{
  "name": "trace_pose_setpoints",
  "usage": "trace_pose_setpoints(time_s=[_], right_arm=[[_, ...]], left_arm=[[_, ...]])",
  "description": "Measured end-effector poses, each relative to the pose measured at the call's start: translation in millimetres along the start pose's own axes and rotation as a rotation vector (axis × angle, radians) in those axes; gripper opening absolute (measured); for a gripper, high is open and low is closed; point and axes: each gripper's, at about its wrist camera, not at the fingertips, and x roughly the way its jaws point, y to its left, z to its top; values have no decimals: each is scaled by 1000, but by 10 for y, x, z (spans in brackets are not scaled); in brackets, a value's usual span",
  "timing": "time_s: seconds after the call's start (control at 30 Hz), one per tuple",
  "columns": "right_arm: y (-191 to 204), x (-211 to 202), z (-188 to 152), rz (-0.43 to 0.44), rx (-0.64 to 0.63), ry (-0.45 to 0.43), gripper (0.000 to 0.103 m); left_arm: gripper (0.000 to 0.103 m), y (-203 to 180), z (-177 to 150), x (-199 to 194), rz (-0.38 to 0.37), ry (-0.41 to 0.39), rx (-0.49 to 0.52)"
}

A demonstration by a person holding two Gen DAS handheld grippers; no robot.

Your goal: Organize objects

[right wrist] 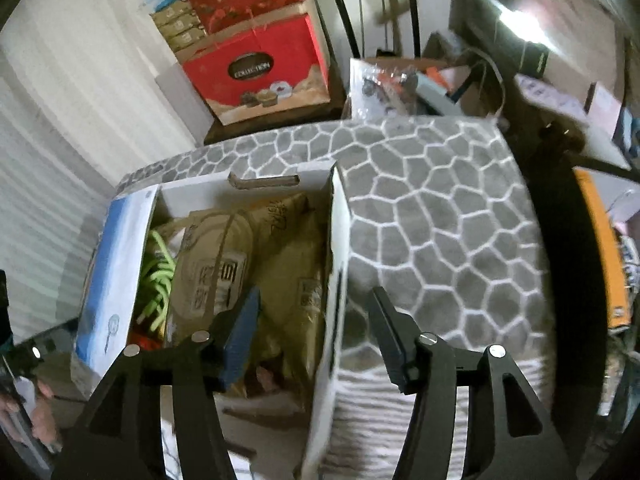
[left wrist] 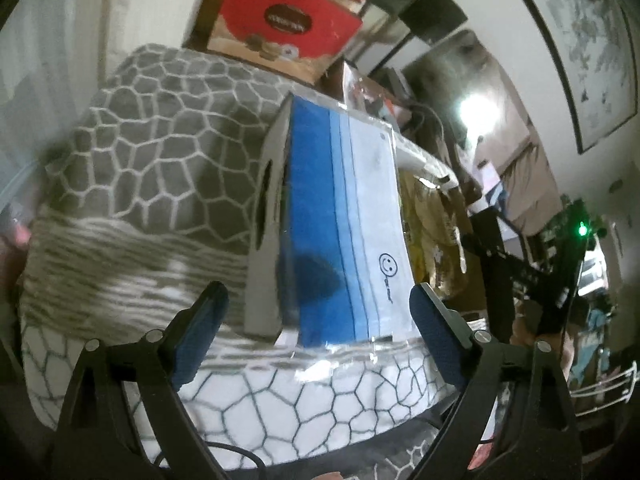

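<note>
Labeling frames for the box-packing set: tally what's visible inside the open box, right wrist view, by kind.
Brown paper packets: 2
Green cord bundle: 1
Small red item at the near corner, partly hidden: 1
Total: 4, inside the white box. More may lie underneath; cannot tell.

We see our left claw [left wrist: 318,334] spread wide before the blue-and-white box [left wrist: 340,224] on the patterned blanket [left wrist: 160,152]; a red carton [left wrist: 286,26] at twelve o'clock.

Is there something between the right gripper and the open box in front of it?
Nothing visible blocks it. The right gripper is open, its fingers on either side of the near wall of the open box, with brown packets inside.
</note>
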Motion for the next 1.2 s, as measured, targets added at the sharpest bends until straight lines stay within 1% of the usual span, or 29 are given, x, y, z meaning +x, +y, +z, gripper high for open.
trace_pose_setpoints(time_s=[0.1, 0.13, 0.17, 0.2, 0.27, 0.33, 0.37, 0.4, 0.47, 0.53, 0.6, 0.67, 0.73, 0.83, 1.0, 1.1, 1.2], right_arm=[[18, -187, -106, -42, -16, -32, 60], [38, -252, -147, -54, -21, -44, 61], [68, -320, -195, -66, -29, -60, 62], [94, -380, -241, -77, -36, -74, 64], [190, -519, -355, -106, -51, -110, 68], [290, -664, -485, -128, -52, -153, 74], [339, -735, -555, -136, -54, -173, 79], [389, -791, -618, -141, -57, -189, 82], [510, -890, -744, -157, -72, -221, 84], [601, -940, -841, -166, -85, -231, 87], [670, -979, -922, -166, -90, -235, 87], [693, -1004, -981, -168, -78, -245, 87], [691, -1017, -1021, -171, -62, -251, 88], [706, -1051, -1097, -186, -43, -265, 88], [728, -1045, -1193, -204, -22, -272, 89], [738, -1053, -1236, -230, -21, -282, 89], [758, -1063, -1272, -230, -21, -281, 89]], left_arm=[[92, -110, -92, -203, 36, -56, 61], [93, -158, -120, -253, 55, -73, 83], [98, -218, -155, -305, 78, -93, 107], [99, -282, -201, -360, 105, -120, 131], [103, -418, -306, -456, 161, -179, 181], [103, -512, -396, -517, 200, -222, 213], [103, -553, -434, -532, 212, -236, 226], [103, -583, -472, -550, 228, -243, 241], [103, -654, -547, -535, 252, -247, 259], [103, -697, -607, -516, 276, -249, 279], [103, -726, -668, -500, 307, -254, 279], [103, -724, -709, -489, 313, -258, 260], [103, -713, -725, -480, 319, -255, 261], [103, -721, -762, -492, 362, -272, 267], [103, -734, -815, -527, 367, -286, 268], [103, -748, -842, -526, 375, -286, 276], [103, -753, -857, -529, 374, -284, 279]])
